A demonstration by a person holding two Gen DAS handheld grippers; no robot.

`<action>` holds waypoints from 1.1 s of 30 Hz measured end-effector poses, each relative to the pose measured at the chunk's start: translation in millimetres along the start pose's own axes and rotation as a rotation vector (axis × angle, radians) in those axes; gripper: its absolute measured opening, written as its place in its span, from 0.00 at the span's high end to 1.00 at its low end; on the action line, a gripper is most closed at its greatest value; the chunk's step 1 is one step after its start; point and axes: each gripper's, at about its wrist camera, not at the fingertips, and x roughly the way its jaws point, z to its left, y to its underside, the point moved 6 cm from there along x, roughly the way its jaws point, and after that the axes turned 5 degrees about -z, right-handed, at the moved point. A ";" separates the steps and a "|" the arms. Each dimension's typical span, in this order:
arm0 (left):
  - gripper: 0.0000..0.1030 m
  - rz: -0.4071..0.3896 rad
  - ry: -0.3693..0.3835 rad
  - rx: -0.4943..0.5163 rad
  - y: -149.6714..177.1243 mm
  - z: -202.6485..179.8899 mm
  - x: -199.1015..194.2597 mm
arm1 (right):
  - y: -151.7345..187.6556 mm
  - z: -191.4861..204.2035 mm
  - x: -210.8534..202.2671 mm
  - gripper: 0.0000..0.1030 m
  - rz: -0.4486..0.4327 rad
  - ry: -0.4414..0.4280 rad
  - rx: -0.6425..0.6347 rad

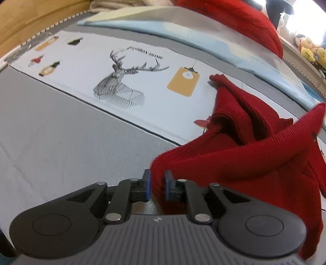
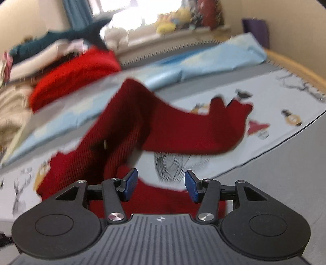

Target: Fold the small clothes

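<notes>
A dark red ribbed knit garment (image 1: 254,159) lies bunched on a white printed cloth (image 1: 122,81), part of it lifted off the surface. My left gripper (image 1: 157,186) is shut on an edge of the garment, red fabric pinched between its blue pads (image 1: 147,184). In the right wrist view the same garment (image 2: 173,126) stretches across the middle, blurred, one sleeve reaching right. My right gripper (image 2: 161,186) is open and empty just above a red fold near its base.
A light blue sheet (image 1: 183,30) lies along the far side of the grey bed surface (image 1: 51,132). A brighter red knit (image 2: 75,75) and a pile of folded clothes (image 2: 30,59) sit at the back left. Plush toys (image 2: 173,20) line the window sill. A wooden frame (image 1: 30,18) borders the bed.
</notes>
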 end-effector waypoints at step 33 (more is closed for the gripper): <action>0.77 0.120 0.057 0.205 25.1 11.9 2.6 | 107.1 -12.4 -77.9 0.80 0.447 -0.415 -0.580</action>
